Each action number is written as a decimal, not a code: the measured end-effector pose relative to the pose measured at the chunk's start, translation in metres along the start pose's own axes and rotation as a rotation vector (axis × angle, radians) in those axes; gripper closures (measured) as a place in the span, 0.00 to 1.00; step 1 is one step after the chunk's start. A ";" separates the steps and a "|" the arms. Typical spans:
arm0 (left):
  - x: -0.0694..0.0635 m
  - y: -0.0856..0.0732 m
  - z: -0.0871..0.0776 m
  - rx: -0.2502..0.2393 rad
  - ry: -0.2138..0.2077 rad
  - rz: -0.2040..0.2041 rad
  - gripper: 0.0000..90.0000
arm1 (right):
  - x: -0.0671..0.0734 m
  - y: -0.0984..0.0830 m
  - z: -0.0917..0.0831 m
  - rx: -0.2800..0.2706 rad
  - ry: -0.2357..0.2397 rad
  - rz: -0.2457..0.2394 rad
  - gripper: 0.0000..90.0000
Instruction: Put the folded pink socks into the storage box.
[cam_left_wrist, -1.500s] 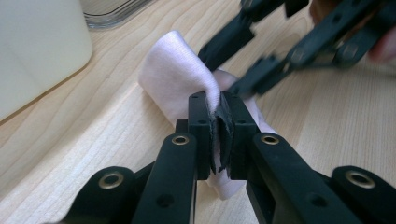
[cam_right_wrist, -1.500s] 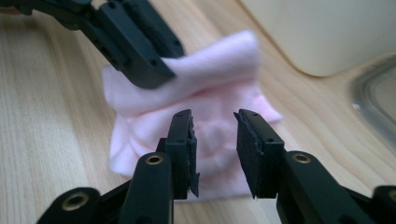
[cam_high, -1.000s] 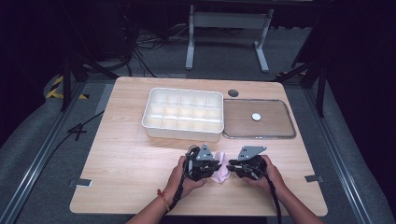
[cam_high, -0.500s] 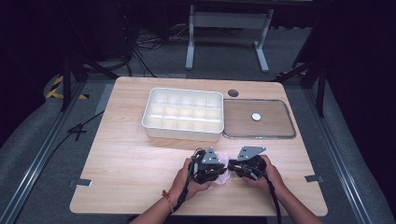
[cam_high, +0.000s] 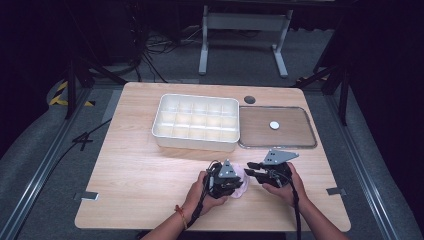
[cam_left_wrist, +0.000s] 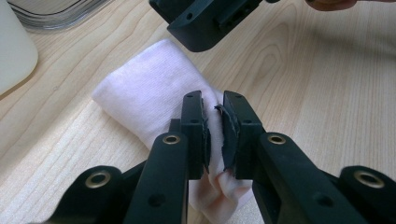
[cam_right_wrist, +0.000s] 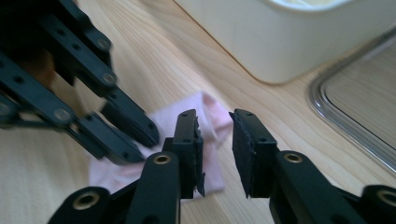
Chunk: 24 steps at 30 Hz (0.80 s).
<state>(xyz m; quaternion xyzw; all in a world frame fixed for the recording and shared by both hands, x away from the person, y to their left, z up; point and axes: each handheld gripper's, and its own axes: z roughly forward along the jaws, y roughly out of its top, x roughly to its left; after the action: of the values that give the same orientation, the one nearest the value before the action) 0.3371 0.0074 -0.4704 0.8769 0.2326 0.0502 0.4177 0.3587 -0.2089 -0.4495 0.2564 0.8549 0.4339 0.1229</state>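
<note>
The pink cloth is pinched near its front fold by the left tongs, nearly closed on it. A slip is the risk: only a thin bite seems taken, so a pull could free the fabric. The right tongs, just widened, are held apart over the cloth's edge, apparently untouched. The cloth lies on the surface, just in front of the white tray.

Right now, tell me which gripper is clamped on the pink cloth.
The left gripper: its fingers pinch a fold of the pink cloth. The right gripper stands open over it.
</note>
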 end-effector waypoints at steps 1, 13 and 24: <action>0.000 0.000 0.000 -0.001 0.000 0.000 0.88 | 0.002 0.002 0.001 -0.010 0.009 -0.001 0.78; 0.003 0.002 -0.012 -0.036 -0.058 0.022 0.78 | -0.005 -0.003 0.025 0.089 0.021 0.034 0.83; 0.009 -0.002 -0.020 -0.038 -0.064 0.067 0.83 | -0.004 -0.007 0.024 0.101 0.001 0.007 0.87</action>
<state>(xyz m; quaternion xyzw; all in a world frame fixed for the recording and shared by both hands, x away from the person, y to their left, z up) 0.3390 0.0267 -0.4604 0.8772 0.1885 0.0407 0.4396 0.3699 -0.1977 -0.4696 0.2649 0.8749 0.3908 0.1081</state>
